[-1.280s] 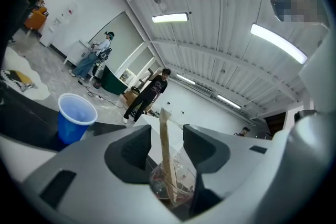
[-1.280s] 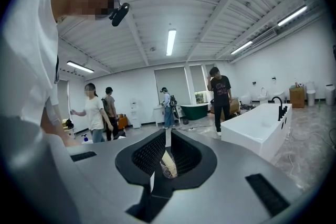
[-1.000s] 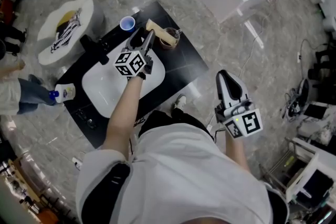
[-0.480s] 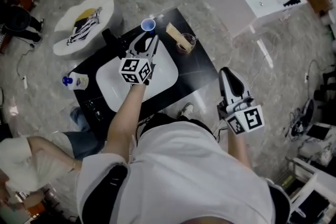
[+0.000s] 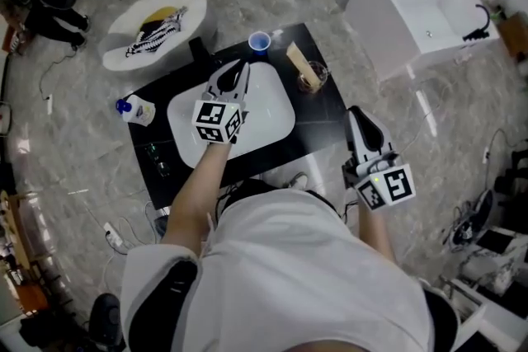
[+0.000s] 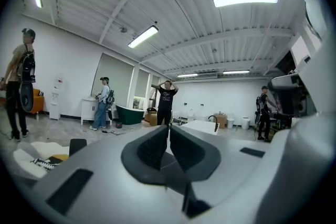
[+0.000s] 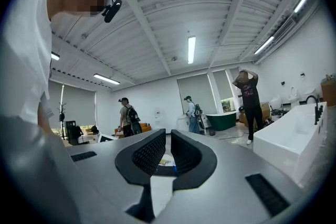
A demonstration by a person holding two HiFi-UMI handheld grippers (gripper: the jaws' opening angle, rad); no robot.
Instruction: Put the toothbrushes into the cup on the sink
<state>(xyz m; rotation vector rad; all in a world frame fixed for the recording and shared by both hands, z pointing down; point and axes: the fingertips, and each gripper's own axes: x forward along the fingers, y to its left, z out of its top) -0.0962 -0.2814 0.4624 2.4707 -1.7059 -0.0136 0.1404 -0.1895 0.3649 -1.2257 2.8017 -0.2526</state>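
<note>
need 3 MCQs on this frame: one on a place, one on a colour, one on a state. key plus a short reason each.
1. The left gripper hangs over:
A the basin
B the cup
C the floor

2. The cup at the far side of the basin is:
A red
B blue
C green

3. The left gripper's jaws are:
A wide apart
B shut on the cup
C shut, empty

Key:
1 A, the head view shows it above the white basin.
2 B, its rim and inside show blue.
3 C, its own view shows the jaws, which have just been closing, meeting with nothing between.
</note>
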